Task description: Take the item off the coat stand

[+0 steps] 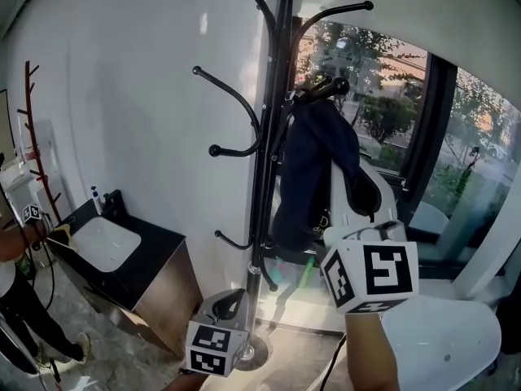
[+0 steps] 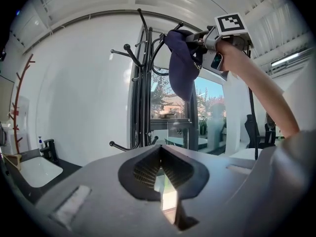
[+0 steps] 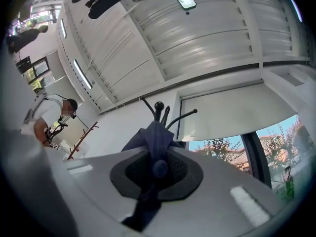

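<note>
A black coat stand (image 1: 275,137) rises in front of the white wall, its curved hooks spreading left and right. A dark navy garment (image 1: 313,169) hangs down on its right side. My right gripper (image 1: 324,88) reaches up to the garment's top and is shut on the cloth. In the right gripper view the navy fabric (image 3: 155,142) runs pinched between the jaws, with the stand's hook tips (image 3: 159,105) behind. The left gripper view shows the garment (image 2: 182,68) beside the stand (image 2: 143,83); I cannot tell whether it rests on a hook. My left gripper (image 1: 229,308) is low and shut on nothing.
A dark vanity with a white basin (image 1: 104,243) stands at the lower left, and a person (image 1: 16,300) is beside it near a red branch-like stand (image 1: 32,137). A big window (image 1: 391,112) fills the right, with a white rounded seat (image 1: 440,332) below.
</note>
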A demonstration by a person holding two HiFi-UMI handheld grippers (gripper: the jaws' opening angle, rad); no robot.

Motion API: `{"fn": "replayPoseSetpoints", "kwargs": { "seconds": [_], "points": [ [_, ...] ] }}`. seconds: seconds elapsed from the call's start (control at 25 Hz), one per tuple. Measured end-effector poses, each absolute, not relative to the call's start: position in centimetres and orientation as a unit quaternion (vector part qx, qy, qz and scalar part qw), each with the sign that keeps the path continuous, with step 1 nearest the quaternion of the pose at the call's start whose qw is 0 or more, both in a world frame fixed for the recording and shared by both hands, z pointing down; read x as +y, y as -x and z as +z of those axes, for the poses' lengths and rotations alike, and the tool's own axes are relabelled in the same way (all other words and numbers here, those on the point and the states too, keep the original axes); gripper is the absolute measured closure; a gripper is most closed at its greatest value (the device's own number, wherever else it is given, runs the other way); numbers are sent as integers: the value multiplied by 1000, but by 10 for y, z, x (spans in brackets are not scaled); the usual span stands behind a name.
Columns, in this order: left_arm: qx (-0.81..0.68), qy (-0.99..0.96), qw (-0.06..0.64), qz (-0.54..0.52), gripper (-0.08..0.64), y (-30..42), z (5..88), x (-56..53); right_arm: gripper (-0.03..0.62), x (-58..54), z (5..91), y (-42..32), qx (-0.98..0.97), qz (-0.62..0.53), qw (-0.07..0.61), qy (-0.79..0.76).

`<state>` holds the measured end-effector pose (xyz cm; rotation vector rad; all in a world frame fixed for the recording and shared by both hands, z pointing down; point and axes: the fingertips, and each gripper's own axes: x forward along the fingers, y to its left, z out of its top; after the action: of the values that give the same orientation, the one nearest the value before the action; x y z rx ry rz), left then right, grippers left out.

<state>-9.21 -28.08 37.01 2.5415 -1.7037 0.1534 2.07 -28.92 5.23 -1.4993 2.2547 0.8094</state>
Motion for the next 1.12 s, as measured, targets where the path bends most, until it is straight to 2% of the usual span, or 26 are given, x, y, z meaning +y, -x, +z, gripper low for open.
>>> {"fn": "replayPoseSetpoints", "kwargs": {
  "seconds": [0.68, 1.12],
  "points": [
    [-532, -845, 42, 43, 555, 62, 373, -255, 574, -216, 24, -51, 764, 319, 194, 526],
    [-515, -855, 29, 43, 555, 41, 374, -238, 574, -186, 82, -84, 764, 285, 165, 555]
  ]
}}
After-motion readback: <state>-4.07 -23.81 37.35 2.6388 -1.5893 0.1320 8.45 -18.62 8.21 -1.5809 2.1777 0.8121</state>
